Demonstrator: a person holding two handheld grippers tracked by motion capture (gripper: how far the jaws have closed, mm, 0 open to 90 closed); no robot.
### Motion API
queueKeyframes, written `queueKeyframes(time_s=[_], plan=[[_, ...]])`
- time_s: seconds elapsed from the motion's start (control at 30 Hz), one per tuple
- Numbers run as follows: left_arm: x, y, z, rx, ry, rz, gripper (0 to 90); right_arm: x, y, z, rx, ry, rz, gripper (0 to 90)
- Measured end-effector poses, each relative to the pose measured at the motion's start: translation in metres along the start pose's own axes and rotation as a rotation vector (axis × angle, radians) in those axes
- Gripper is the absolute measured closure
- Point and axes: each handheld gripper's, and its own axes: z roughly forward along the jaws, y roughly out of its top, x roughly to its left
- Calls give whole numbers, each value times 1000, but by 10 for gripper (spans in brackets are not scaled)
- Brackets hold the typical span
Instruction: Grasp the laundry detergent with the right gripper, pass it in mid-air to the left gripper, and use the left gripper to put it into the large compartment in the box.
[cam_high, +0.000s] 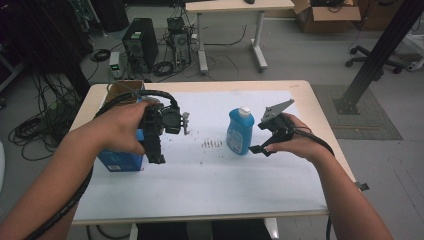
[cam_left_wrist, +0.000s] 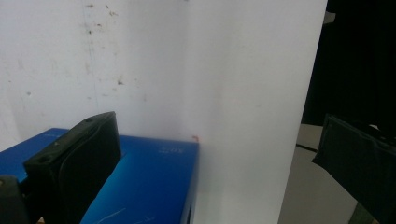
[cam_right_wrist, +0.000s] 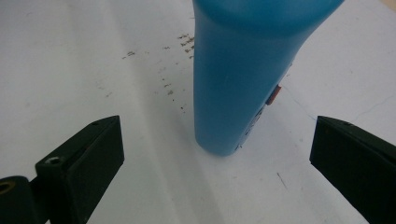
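Note:
A blue bottle (cam_high: 240, 132) with a white cap stands upright on the white sheet, right of the table's middle. My right gripper (cam_high: 260, 138) is just to its right, open. In the right gripper view the bottle (cam_right_wrist: 243, 79) stands a little ahead of the wide-apart jaws and touches neither; the right gripper (cam_right_wrist: 215, 161) holds nothing. A blue box (cam_high: 120, 160) lies at the table's left, partly under the person's left hand. My left gripper (cam_high: 161, 129) hovers over the box's right side, open. In the left gripper view one jaw overlaps the blue box (cam_left_wrist: 149, 177); the left gripper (cam_left_wrist: 217, 161) is empty.
A white sheet (cam_high: 210, 175) with small dark specks (cam_high: 212, 143) covers the table. An open cardboard box (cam_high: 122, 89) sits at the far left corner. Beyond the table are computer towers (cam_high: 140, 42), floor cables, another desk and an office chair (cam_high: 372, 62).

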Motion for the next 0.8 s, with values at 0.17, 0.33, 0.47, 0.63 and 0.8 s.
queueKeyframes(time_s=[0.17,0.33,0.47,0.63,0.8], plan=[[0,0,1,5,-1,3,2,2,-3,6,-32,-19,27,25],[0,2,3,9,-3,5,2,5,-5,12,-80,-27,52,21],[0,2,3,7,-4,9,2,8,-5,18,-111,-43,65,19],[-1,2,4,7,-4,6,2,9,-6,23,-150,-75,91,17],[-2,2,5,8,-5,9,2,9,-8,26,-188,-94,122,17]])
